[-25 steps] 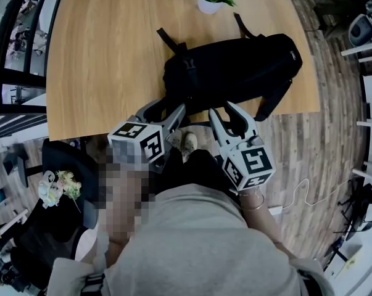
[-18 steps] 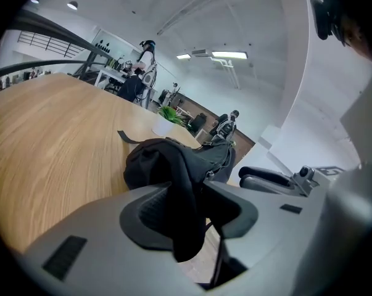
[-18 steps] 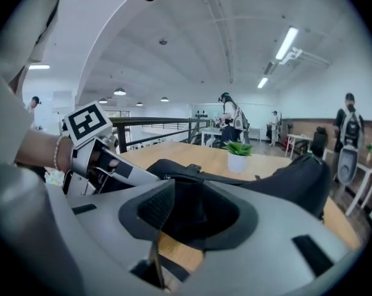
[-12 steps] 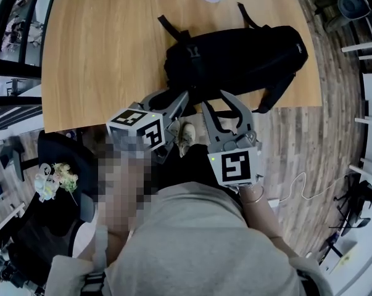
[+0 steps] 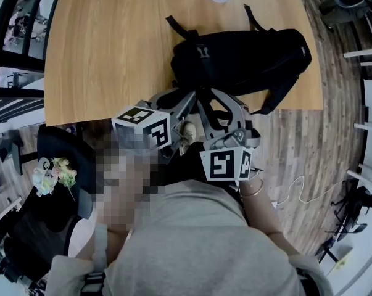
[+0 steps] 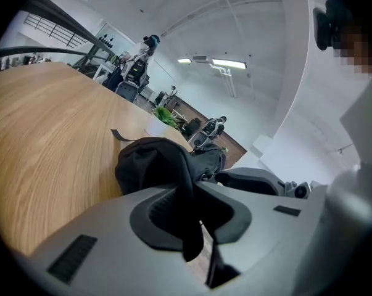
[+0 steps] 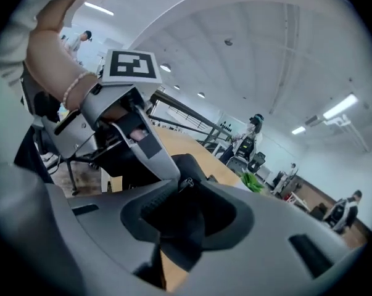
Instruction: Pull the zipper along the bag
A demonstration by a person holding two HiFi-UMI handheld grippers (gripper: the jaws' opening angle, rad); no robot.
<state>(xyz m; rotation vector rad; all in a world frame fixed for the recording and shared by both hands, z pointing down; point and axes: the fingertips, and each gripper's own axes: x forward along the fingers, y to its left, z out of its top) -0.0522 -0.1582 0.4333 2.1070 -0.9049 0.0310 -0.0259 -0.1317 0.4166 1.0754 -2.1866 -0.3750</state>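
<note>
At the black backpack's [image 5: 241, 60] near edge, the left gripper [image 5: 184, 95] was closing, pinching its fabric; the right gripper [image 5: 218, 100] was closing around more fabric, not yet pressing. Grasping stage, likely; next, seize the zipper pull.

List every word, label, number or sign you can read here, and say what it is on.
No text here can be read.
Small pale label on the bag: too small to read.
Markers on the two cubes: square black-and-white patterns, no words.

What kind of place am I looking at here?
Probably an open office or lab hall: a wooden table, office chairs, strip lights on a high white ceiling.
</note>
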